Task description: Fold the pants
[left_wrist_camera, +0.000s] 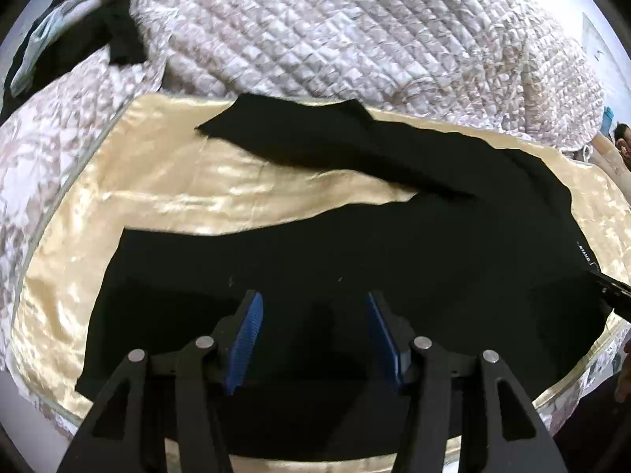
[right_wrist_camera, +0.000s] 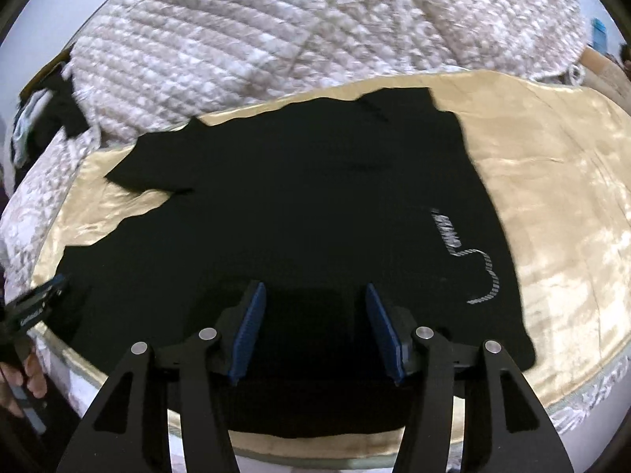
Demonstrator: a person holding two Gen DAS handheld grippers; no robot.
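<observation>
L gripper point(left_wrist_camera: 313, 303) released, jaws apart, empty | R gripper point(right_wrist_camera: 313, 295) same | pants point(right_wrist_camera: 276, 216) legs splayed to 10 o'clock | risk: you pinch gold sheet point(right_wrist_camera: 552, 197) w/ hem, fold skews

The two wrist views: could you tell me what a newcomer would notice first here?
The black pants stand out, spread across the shiny gold cloth, legs splayed apart toward the left, a white logo near their right edge. Behind them lies a heaped quilted blanket. In front, the left gripper and right gripper both hang open over the fabric, gripping nothing.
</observation>
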